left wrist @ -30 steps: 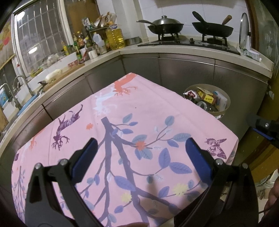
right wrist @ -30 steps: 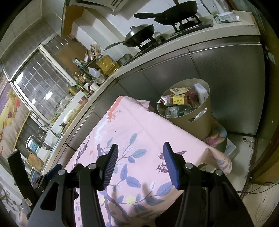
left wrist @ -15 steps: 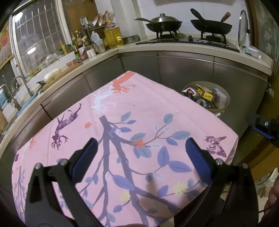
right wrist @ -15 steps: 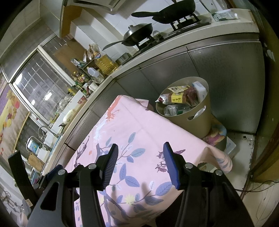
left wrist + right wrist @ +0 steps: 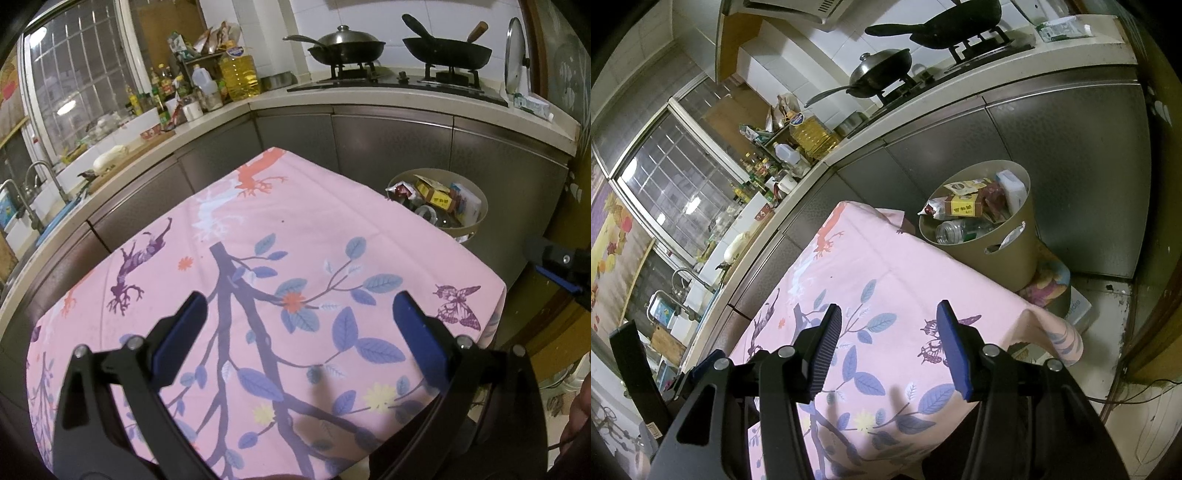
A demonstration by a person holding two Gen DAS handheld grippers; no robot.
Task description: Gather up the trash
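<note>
Pink cloth printed with blue leaves, a dark branch and purple butterflies covers the tabletop, and both pairs of tongs hang above its near edge. The left tongs stand wide apart with nothing between the blue pads, over the branch pattern. The right tongs are also spread and hold nothing, poised over the corner of the cloth where it drapes down toward the floor.

The trash sits in a beige round bin on the floor just beyond the far right corner of the tabletop, against the grey cabinet fronts. Inside the bin are a clear plastic bottle lying on its side, a yellow carton, a white packet and crumpled wrappers. In the left view the same bin shows partly behind the cloth's edge.

Behind, a counter runs around the corner of the kitchen. On the stove a lidded wok and a black pan rest on burners. A large bottle of yellow oil stands among smaller bottles near the window, and a tap rises at the far left.
</note>
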